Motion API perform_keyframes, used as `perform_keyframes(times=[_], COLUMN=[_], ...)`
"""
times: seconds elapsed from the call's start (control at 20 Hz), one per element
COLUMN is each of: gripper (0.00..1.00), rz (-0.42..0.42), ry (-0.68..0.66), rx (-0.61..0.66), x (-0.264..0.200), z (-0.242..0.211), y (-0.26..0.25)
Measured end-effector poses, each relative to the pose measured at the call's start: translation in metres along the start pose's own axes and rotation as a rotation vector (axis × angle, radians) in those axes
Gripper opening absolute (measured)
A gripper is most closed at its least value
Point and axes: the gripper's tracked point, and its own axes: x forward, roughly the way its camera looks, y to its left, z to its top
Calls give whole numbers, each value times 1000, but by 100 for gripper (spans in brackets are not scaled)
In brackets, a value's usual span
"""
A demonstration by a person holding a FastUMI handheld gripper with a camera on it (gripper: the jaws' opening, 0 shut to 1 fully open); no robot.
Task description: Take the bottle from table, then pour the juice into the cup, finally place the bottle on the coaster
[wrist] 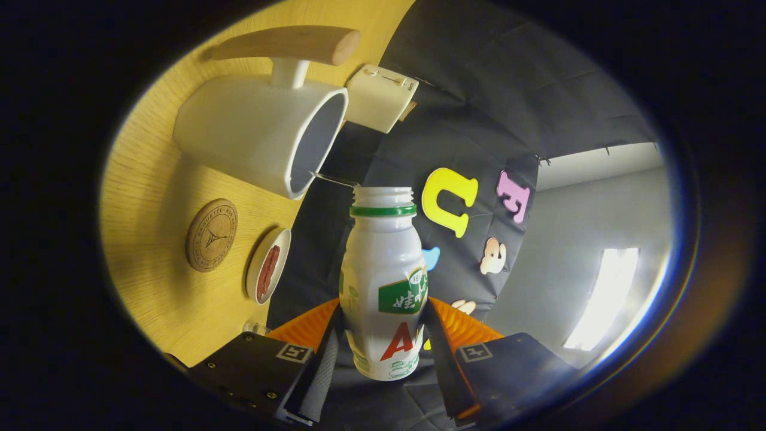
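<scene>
Gripper point(383, 335) rolled sideways, jaws clamped on bottle point(383, 281); uncapped mouth just beside cup point(263, 131) rim; coaster point(211, 234) nearby.

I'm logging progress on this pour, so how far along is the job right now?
Done: the bottle is off the table, clamped between the gripper fingers, cap off. In hand: the view is tilted, the bottle's open mouth sits near the white cup rim; whether juice flows can't be told. Left: setting the bottle on the cork coaster beside the cup.

Claw point(383, 341) rolled sideways, both fingers point(323, 365) clamped on its load
</scene>
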Motion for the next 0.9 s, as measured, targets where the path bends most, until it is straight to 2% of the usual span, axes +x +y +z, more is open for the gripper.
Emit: perform_keyframes(times=[0.9], gripper=[73], rz=[-44], ry=[-40], rx=[-72], x=[1], z=[4], y=[-5])
